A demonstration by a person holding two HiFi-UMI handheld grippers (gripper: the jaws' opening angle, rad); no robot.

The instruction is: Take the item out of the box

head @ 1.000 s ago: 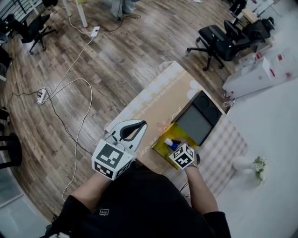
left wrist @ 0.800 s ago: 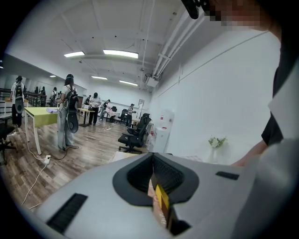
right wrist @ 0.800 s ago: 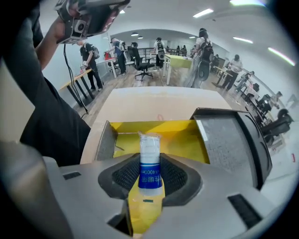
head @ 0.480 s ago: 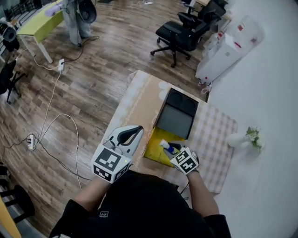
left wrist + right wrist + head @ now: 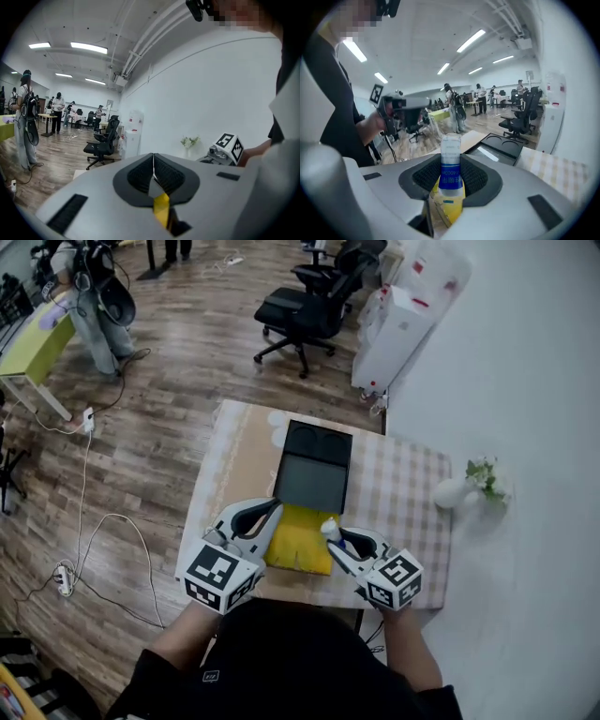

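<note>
A wide office floor with a black office chair point(image 5: 298, 307) lies beyond the bench point(image 5: 412, 493), which wears a checked cloth. On the bench sits the box point(image 5: 298, 542), its yellow tray nearest the person and its dark lid folded back flat behind it.

The left claw point(image 5: 153, 171) hangs over the tray's left edge with its jaws pressed together on nothing. It is not touching the box as far as I can see. The right claw point(image 5: 337, 538) is clamped on a small bottle point(image 5: 451, 176), white cap and blue label, held upright with the pads on its sides around the label. From overhead the bottle sits at the tray's right edge. Yellow shows directly under it in the right gripper view, so I'd judge it lifted but not yet carried clear of the box.

The trouble I'd watch for:
- **Slip:** the bottle is smooth and round, so it could slide or twist in the pads if swung sideways quickly.
- **Snag:** if its base sits below the rim, it could catch the tray wall. With nothing steadying the box, that would drag or tip it.
- **Knock:** a small white vase point(image 5: 455, 491) of flowers stands to the right, where a wide swing might hit it.
</note>
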